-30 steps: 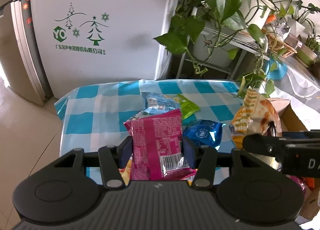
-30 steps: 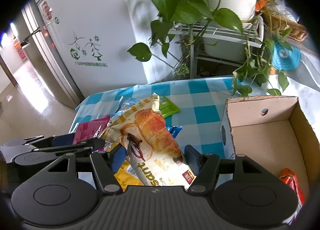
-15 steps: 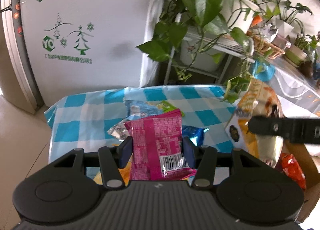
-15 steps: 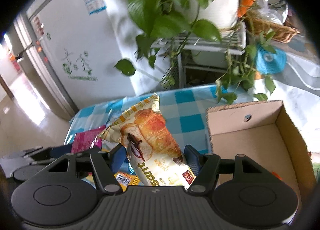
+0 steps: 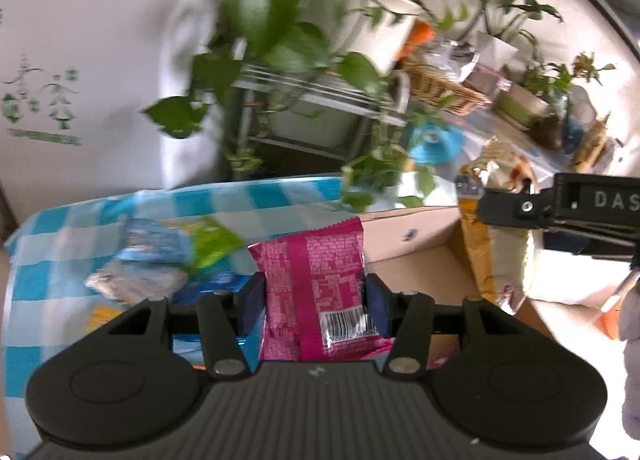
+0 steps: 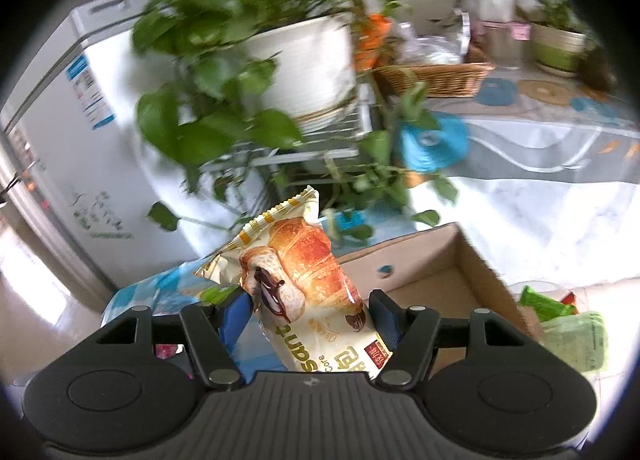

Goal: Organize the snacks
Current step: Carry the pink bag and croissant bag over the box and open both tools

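My left gripper (image 5: 314, 302) is shut on a pink snack packet (image 5: 316, 280) and holds it upright at the near left edge of an open cardboard box (image 5: 404, 236). My right gripper (image 6: 310, 318) is shut on a croissant bag (image 6: 304, 280) and holds it at the left side of the same box (image 6: 440, 284). In the left wrist view the right gripper's finger (image 5: 560, 205) and the croissant bag (image 5: 496, 236) hang over the box's right part. Several loose snack packets (image 5: 160, 256) lie on the blue checked tablecloth (image 5: 48, 276) to the left.
A metal rack (image 5: 320, 99) with leafy potted plants (image 6: 248, 71) stands behind the table. A white fridge (image 5: 80, 59) is at the back left. A wicker basket (image 6: 436, 73) and small pots sit on a counter at the right. Green and red packets (image 6: 556, 308) lie right of the box.
Both grippers have swung to the right with their packets, from over the tablecloth to over the cardboard box. The view is blurred by the motion.
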`<action>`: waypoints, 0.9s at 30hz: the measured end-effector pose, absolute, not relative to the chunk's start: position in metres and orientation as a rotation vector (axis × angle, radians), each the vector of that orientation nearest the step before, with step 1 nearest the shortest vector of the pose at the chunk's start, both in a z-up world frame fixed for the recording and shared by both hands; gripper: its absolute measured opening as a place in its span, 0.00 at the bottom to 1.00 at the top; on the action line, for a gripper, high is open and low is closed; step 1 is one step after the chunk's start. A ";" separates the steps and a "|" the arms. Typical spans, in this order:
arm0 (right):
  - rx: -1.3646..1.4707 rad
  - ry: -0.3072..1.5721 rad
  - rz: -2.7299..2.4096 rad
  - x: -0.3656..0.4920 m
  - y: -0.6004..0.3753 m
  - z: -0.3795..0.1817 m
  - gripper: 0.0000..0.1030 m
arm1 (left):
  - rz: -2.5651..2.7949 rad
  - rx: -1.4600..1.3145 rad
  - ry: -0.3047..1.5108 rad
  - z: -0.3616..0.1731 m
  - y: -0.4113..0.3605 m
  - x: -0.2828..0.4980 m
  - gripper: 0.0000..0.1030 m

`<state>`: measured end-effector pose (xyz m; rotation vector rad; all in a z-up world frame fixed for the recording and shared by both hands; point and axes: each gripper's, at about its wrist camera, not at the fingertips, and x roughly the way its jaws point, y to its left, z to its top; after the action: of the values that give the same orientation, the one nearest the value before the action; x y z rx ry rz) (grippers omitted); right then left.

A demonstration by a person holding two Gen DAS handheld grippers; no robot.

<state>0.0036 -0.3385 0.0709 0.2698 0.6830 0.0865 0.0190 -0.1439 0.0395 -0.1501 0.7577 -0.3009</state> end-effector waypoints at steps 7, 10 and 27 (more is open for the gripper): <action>0.331 0.676 -0.004 -0.001 -0.374 0.069 0.68 | -0.386 -0.156 0.782 0.040 -0.196 0.030 0.51; 0.360 0.678 -0.035 -0.003 -0.386 0.068 0.68 | -0.409 -0.141 0.801 0.033 -0.214 0.033 0.51; 0.462 0.670 -0.095 0.002 -0.408 0.061 0.81 | -0.412 -0.091 0.801 0.036 -0.232 0.037 0.83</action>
<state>0.0021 -0.4080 0.0615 0.4621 0.6702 -0.0949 0.0375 -0.2315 0.0364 -0.0915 0.8009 -0.4120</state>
